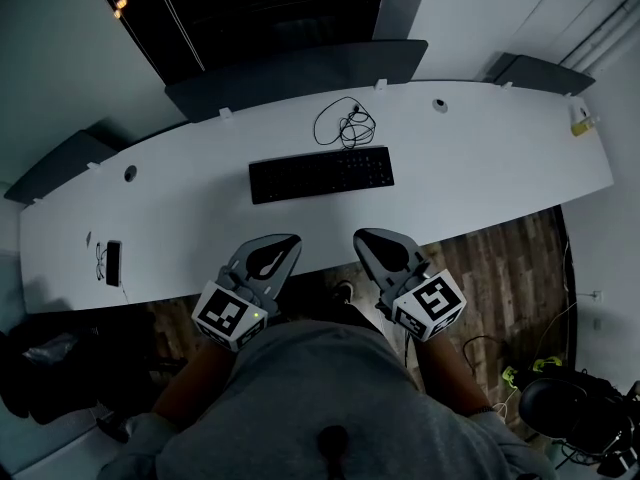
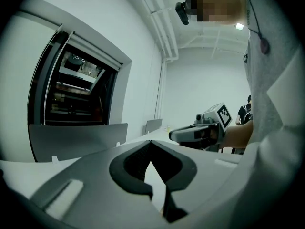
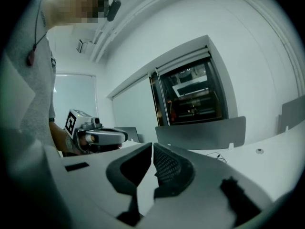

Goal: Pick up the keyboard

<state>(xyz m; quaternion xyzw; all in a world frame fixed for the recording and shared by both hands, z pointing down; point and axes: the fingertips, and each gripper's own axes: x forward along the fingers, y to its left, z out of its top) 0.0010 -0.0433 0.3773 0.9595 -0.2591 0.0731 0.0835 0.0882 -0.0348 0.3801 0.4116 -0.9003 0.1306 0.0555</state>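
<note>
A black keyboard (image 1: 321, 174) lies flat on the long white desk (image 1: 200, 228), near its middle. My left gripper (image 1: 288, 240) hovers at the desk's near edge, below and left of the keyboard, shut with nothing in it. My right gripper (image 1: 360, 238) hangs beside it at the same edge, below the keyboard's right half, also shut and empty. Both are well apart from the keyboard. In the left gripper view the jaws (image 2: 150, 143) meet at their tips; the right gripper (image 2: 190, 133) shows beyond. In the right gripper view the jaws (image 3: 152, 147) are together, with the left gripper (image 3: 107, 136) beside them.
A coiled black cable (image 1: 345, 125) lies just behind the keyboard. A phone (image 1: 113, 263) and glasses (image 1: 100, 261) sit at the desk's left end, a small yellow bottle (image 1: 580, 125) at the far right. Dark divider panels (image 1: 300, 73) line the back edge. Wooden floor (image 1: 510, 268) lies below.
</note>
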